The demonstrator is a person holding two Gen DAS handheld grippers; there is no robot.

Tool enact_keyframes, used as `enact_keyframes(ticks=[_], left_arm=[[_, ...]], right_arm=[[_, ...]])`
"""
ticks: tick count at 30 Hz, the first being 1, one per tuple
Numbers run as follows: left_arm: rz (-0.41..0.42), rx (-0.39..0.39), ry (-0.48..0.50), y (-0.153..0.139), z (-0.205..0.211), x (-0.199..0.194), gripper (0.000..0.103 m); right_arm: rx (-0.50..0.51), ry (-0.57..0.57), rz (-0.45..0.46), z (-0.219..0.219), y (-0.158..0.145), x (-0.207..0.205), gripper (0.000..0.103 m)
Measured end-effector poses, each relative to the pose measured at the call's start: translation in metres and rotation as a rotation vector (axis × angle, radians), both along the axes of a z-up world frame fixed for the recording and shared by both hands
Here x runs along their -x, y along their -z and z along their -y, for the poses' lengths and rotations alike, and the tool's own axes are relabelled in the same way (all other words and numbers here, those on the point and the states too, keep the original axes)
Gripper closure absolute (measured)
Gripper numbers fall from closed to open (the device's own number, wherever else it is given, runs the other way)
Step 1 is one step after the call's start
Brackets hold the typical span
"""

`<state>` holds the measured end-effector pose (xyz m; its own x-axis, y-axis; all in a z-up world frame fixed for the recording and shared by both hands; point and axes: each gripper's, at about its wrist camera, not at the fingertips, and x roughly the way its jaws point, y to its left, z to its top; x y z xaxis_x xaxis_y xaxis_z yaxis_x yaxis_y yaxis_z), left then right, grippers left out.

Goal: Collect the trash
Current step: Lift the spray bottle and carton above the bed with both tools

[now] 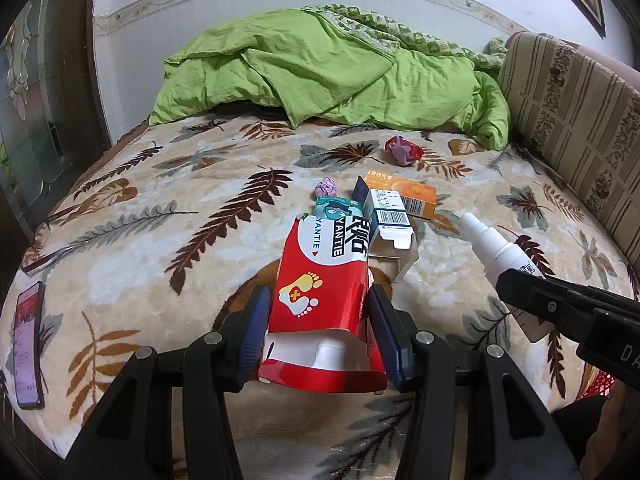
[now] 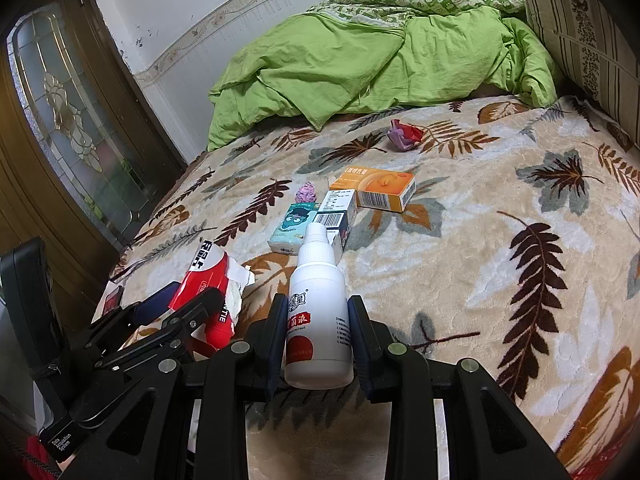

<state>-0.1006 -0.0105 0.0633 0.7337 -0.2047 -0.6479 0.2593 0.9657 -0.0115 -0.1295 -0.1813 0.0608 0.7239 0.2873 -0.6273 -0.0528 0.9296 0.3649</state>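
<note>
Left gripper (image 1: pixel 318 334): your jaws are clamped on the flanks of the torn red YANTIE foot-patch box (image 1: pixel 320 280), held clear above the bed (image 1: pixel 160 240).
Right gripper (image 2: pixel 318 338): closed around the body of the white spray bottle (image 2: pixel 318 312), nozzle pointing away from you, also held above the bed.
Box risk: the cardboard is ripped open and its near flap hangs loose. Squeeze harder and the walls could buckle; ease off and it may slide out forward, since you are pointing it downward.
Bottle risk: the round, smooth plastic gives your pads only a narrow line of contact. A quick swing could let it twist or slip nose-first.
Collision risk: the two grippers sit close side by side, each visible in the other's view. Turning both toward a bin at once could knock bottle against box.
Bin: only a scrap of red mesh (image 1: pixel 600 390) shows at the lower right of the left view; whether that is the bin I cannot tell, so you may be dropping blind.
Trash left on the bed: orange box (image 2: pixel 378 190), opened white barcoded box (image 2: pixel 338 216), teal tissue pack (image 2: pixel 292 228), pink paper ball (image 2: pixel 306 193), red-and-purple wrapper (image 2: pixel 404 133).
Not trash: the phone (image 1: pixel 28 344) at the bed's left edge; sweep too wide later and you could bump it off.
</note>
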Motion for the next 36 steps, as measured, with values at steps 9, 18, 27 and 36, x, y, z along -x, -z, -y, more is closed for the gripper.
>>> enact_keyframes(ticks=[9,18,27,36], left_arm=[[0.000,-0.001,0.002,0.000,-0.002,-0.001,0.054],[0.006,-0.004,0.005,0.000,-0.002,-0.001,0.054],[0.025,-0.024,0.015,0.002,0.005,0.007,0.054],[0.038,-0.031,0.034,-0.004,0.007,0.018,0.054]], right_arm=[[0.000,0.000,0.000,0.001,0.000,0.000,0.071],[-0.007,0.011,0.002,0.002,-0.001,0.004,0.071],[-0.066,0.044,-0.006,0.015,-0.003,0.015,0.071],[-0.059,0.032,-0.008,0.012,-0.004,0.028,0.071]])
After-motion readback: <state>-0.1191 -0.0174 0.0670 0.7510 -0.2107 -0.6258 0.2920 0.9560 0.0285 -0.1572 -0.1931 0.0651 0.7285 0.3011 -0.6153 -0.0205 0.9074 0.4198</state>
